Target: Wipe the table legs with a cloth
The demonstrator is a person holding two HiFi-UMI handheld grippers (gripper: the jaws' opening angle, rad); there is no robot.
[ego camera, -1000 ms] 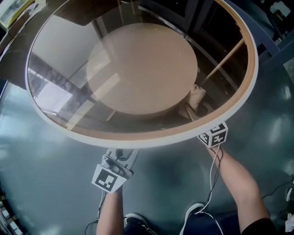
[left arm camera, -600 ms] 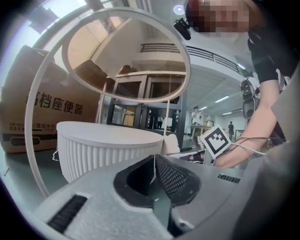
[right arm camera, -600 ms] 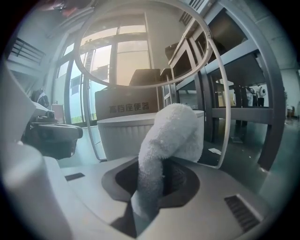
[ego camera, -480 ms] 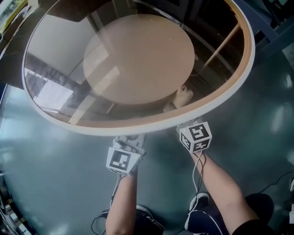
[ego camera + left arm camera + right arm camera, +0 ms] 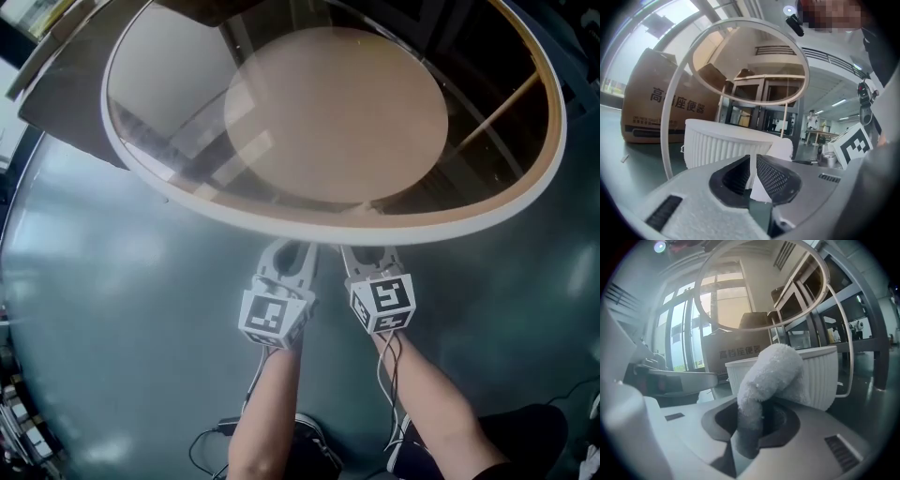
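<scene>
Daylight floods in from tall windows (image 5: 686, 333) beyond and left of the jaws of the right gripper (image 5: 751, 416) — bright, nearly blown out. Both gripper views bow toward black vignetted edges, soft close beneath the jaws. In the head view, glare streaks the glass top (image 5: 178, 112) ahead of the jaws.

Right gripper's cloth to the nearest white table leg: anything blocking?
Nothing visible. The fluffy white cloth in the right gripper has open air to the thin white tube leg on its right. The white ribbed drum stands behind the cloth, not between.
</scene>
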